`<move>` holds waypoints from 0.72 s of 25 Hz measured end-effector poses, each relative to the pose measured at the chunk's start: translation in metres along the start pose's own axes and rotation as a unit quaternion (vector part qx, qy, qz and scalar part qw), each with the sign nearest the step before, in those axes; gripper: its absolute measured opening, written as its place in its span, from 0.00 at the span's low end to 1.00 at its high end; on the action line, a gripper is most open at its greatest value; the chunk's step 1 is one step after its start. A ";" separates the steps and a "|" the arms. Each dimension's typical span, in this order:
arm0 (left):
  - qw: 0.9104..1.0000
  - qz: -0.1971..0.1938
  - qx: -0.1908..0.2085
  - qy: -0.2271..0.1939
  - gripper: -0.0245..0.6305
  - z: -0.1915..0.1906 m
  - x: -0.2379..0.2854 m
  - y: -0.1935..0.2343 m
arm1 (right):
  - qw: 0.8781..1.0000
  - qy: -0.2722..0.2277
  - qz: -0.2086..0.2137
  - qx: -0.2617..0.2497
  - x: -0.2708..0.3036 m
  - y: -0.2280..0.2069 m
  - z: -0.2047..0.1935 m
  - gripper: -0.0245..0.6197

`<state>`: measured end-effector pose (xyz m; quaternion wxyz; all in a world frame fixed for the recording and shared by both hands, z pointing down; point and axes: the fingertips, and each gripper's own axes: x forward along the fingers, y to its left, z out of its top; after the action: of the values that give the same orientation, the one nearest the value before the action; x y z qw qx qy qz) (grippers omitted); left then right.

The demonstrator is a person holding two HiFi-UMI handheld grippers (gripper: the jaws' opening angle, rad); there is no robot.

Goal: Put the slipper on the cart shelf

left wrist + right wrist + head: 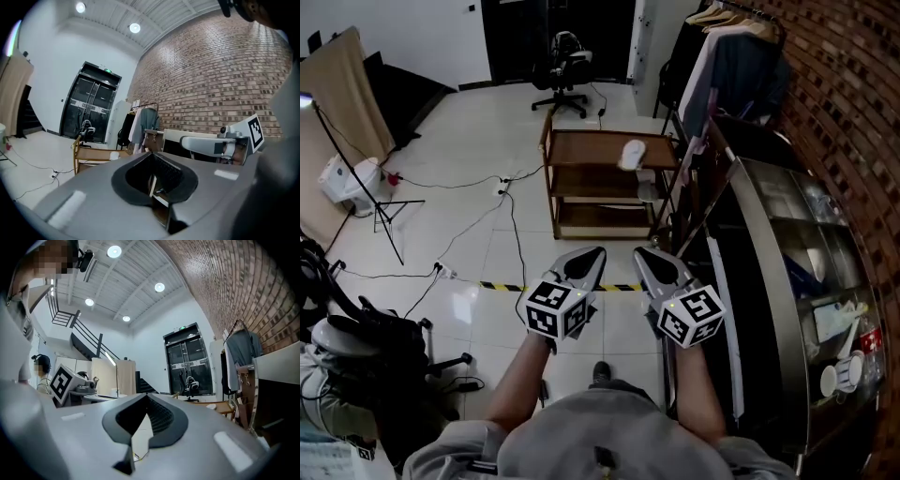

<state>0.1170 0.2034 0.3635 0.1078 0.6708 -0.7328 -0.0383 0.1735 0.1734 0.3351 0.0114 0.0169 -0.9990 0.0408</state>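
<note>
wooden cart (581,148) stands on the white tiled floor (478,122) ahead of me, three shelves. white slipper (632,154) lies on the top shelf near its right edge. pale thing (648,190) on the middle shelf below it, can't tell what. on the floor: cables (469,225) left of the cart, black-yellow tape strip (502,286) between me and the cart, office chair (562,89) beyond it.

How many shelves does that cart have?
3: the top shelf, with the slipper toward its right end; the middle shelf; the bottom shelf. None looks hidden.
</note>
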 end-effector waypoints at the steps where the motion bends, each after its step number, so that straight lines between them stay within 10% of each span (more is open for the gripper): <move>1: 1.000 0.000 -0.001 -0.003 0.05 0.003 0.010 0.003 | 1.000 0.000 0.002 0.000 0.006 -0.009 0.001 0.04; 18: 1.000 -0.013 -0.021 0.008 0.05 0.022 0.137 0.090 | 1.000 0.017 -0.006 0.012 0.110 -0.132 -0.009 0.04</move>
<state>0.0138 0.0740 0.3749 0.1277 0.6780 -0.7221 -0.0498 0.0685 0.0389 0.3575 0.0286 0.0227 -0.9979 0.0532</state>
